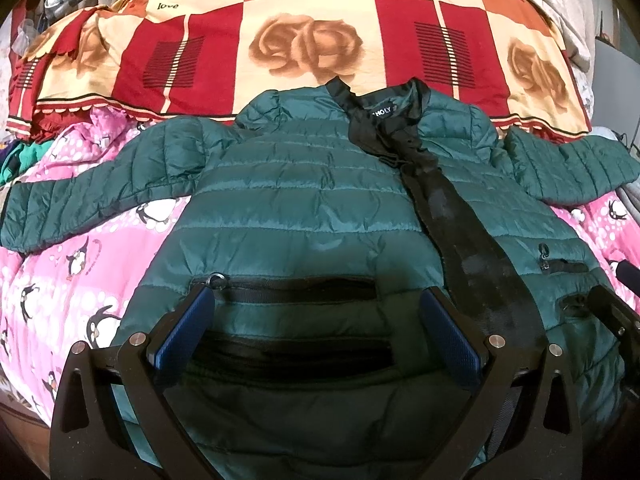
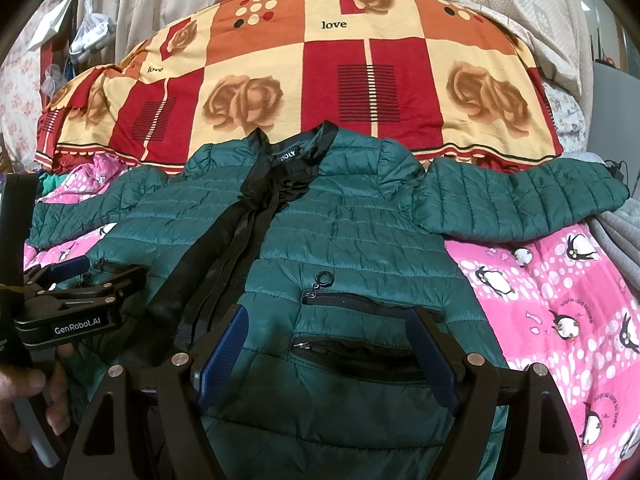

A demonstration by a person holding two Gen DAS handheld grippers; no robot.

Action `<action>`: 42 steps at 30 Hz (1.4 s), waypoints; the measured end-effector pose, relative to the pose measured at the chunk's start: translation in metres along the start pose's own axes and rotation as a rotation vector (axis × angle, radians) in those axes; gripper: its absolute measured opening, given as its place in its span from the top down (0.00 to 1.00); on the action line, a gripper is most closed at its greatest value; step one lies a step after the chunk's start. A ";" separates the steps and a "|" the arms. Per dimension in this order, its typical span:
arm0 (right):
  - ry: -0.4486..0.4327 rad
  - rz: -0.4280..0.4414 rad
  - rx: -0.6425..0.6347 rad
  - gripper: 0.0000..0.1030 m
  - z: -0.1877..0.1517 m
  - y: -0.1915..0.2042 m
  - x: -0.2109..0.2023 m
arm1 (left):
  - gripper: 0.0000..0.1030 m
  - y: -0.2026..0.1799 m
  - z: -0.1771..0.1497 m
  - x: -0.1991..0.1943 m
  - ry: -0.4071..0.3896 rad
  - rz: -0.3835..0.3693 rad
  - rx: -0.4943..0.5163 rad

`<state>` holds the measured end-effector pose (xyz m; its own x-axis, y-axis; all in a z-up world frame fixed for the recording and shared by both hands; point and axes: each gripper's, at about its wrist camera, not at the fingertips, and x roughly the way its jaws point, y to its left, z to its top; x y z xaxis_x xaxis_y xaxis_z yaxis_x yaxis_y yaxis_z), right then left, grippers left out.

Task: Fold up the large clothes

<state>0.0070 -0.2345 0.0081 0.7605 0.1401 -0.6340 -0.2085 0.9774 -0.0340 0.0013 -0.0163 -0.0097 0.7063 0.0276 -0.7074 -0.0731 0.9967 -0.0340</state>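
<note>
Bed: a pink quilt [image 1: 60, 288] with penguins covers it; a red and cream blanket [image 1: 304, 40] with roses lies across the upper part of both views.
Jacket: a green puffer jacket [image 1: 304, 200] lies face up on the quilt, filling the middle of both views, collar toward the blanket, front open along a black strip.
Sleeves: the left sleeve [image 1: 92, 184] and right sleeve [image 2: 520, 200] spread out to the sides, so no fold looks made yet.
Left gripper [image 1: 316, 320]: released, fingers wide apart over the lower hem by a pocket zip, holding nothing.
Right gripper [image 2: 332, 344]: also spread wide over the other pocket, empty.
Doing it well: probably pinch one layer at the hem or a sleeve, and fold flat.
In the way: puffy slick fabric may slip; the loose black strip could bunch; grey cloth [image 2: 616, 240] sits at right edge.
</note>
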 end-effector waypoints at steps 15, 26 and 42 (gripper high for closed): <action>0.075 0.037 -0.091 0.23 -0.006 0.017 0.014 | 0.00 0.004 0.002 -0.003 -0.009 0.005 -0.005; 0.089 -0.003 -0.061 0.23 -0.007 0.010 0.017 | 0.00 0.007 0.001 -0.002 -0.010 0.007 -0.004; 0.077 -0.024 -0.071 0.23 -0.007 0.014 0.015 | 0.00 0.006 0.000 -0.002 -0.011 0.007 -0.001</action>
<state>0.0114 -0.2201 -0.0069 0.7167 0.1012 -0.6900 -0.2354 0.9665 -0.1028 0.0000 -0.0106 -0.0084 0.7135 0.0357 -0.6997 -0.0788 0.9965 -0.0295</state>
